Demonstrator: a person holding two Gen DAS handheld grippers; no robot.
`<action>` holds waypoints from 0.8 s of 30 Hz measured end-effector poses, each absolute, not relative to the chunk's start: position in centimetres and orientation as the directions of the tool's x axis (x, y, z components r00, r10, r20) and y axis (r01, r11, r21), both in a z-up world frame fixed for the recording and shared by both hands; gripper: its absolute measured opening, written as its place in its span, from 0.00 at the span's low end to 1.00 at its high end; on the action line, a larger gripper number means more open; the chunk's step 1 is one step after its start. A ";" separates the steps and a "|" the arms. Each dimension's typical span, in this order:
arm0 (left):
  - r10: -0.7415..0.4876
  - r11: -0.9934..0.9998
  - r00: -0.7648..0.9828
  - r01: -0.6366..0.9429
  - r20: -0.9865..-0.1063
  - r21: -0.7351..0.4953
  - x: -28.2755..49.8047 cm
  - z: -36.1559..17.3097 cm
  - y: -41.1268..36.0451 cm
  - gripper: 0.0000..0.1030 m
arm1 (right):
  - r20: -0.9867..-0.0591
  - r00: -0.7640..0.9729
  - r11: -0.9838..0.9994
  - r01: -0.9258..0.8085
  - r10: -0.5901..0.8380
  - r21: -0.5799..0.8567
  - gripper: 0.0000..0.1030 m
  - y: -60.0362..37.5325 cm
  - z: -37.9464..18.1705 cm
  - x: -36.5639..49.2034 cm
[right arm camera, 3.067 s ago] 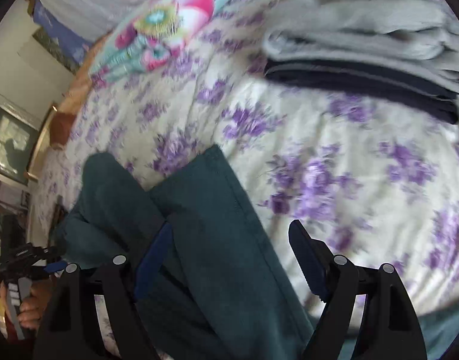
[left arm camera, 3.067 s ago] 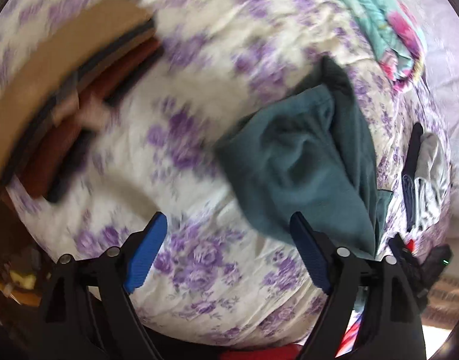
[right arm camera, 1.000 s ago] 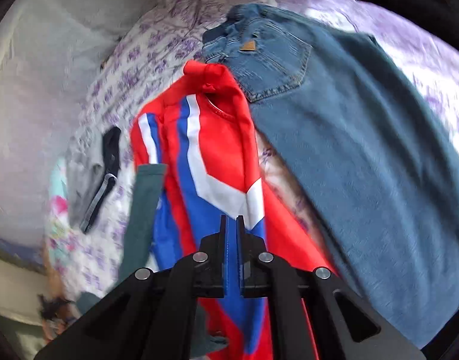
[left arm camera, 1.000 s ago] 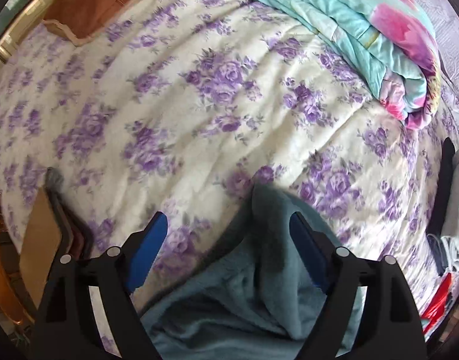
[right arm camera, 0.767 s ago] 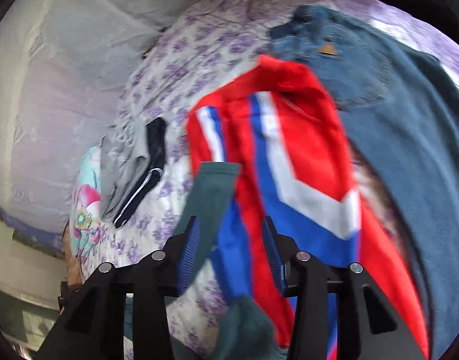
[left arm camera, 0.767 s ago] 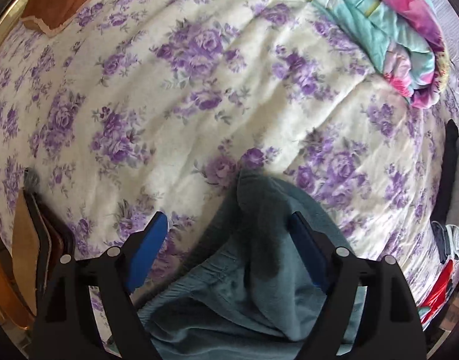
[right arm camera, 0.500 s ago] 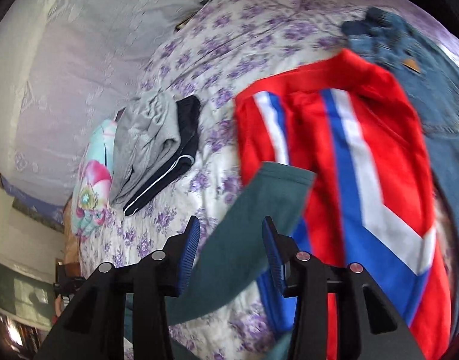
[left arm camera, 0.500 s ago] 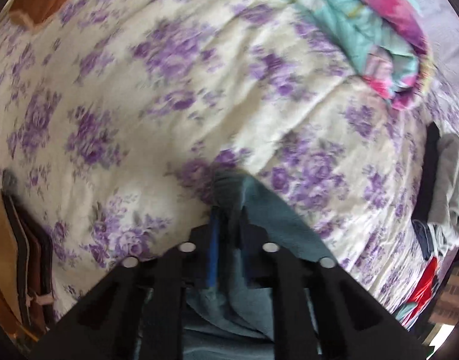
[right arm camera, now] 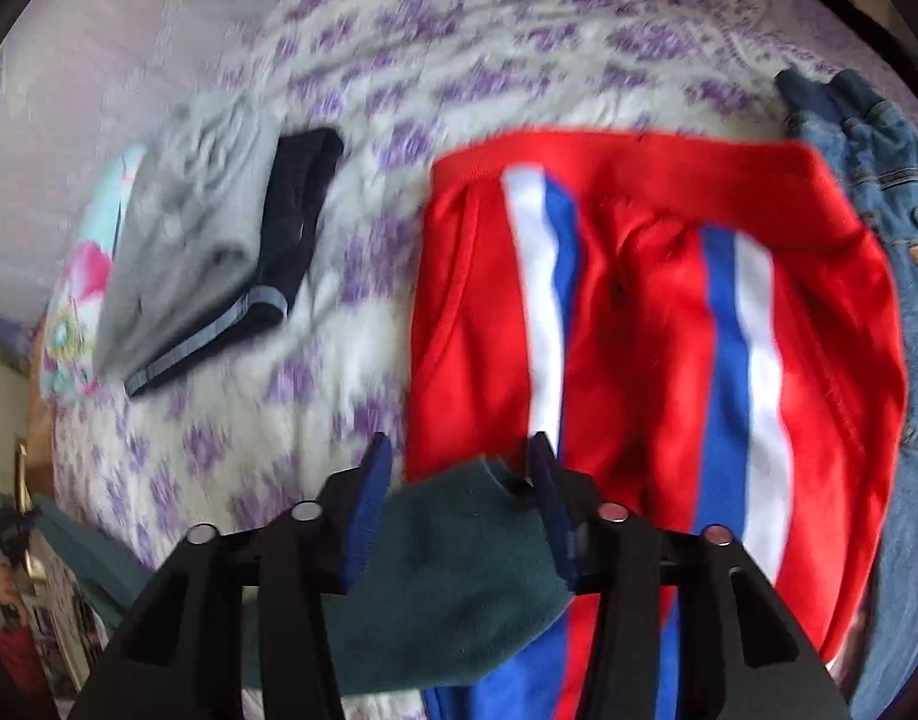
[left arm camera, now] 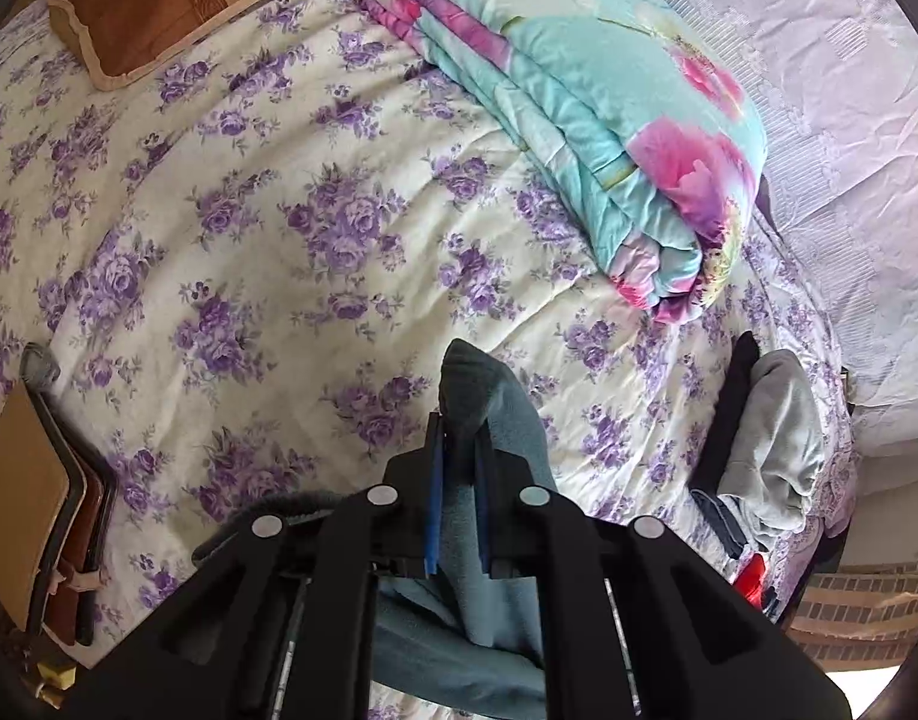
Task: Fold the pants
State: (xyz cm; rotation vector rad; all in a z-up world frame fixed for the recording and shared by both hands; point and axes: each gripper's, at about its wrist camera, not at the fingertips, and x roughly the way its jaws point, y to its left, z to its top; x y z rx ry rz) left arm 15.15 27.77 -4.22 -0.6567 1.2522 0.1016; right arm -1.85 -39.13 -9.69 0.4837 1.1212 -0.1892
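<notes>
Down at the left gripper (left arm camera: 457,456), the blue pads are clamped on a fold of the teal pants (left arm camera: 489,414), where a second ago those jaws stood wide apart over the same cloth. The pinched edge pokes up past the fingertips; the rest of the garment trails back under the black frame. Over on the right gripper (right arm camera: 456,468), the jaws have just been closing, and the teal pants (right arm camera: 459,570) hem sits between them, but the pads are not visibly pressing on it, so that claw is part open. A second ago it was shut tight above the red track pants (right arm camera: 651,324).

Beyond the left claw lies the purple-flowered bedspread (left arm camera: 267,228), a stack of brown and tan folded clothes (left arm camera: 33,498) at the left edge, and further back a rolled turquoise quilt (left arm camera: 609,108). Only the right view shows the jeans (right arm camera: 903,252) at the far right. Both views catch the grey and black folded pile (right arm camera: 219,240).
</notes>
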 end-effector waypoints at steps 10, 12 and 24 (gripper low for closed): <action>-0.273 0.803 0.356 -0.428 -0.894 -0.416 12.0 -2.5 28.4 0.08 | -0.913 0.370 0.900 0.319 0.172 0.298 0.13 -35.6 -8.3 -15.2; -0.272 0.800 0.351 -0.435 -0.896 -0.414 11.5 -2.5 28.7 0.08 | -0.928 0.330 0.871 0.389 0.172 0.299 0.13 -36.5 -9.7 -18.4; -0.288 0.792 0.359 -0.431 -0.888 -0.431 10.0 -2.1 28.9 0.08 | -0.849 0.504 0.743 0.506 0.157 0.438 0.29 -39.4 -8.0 -19.6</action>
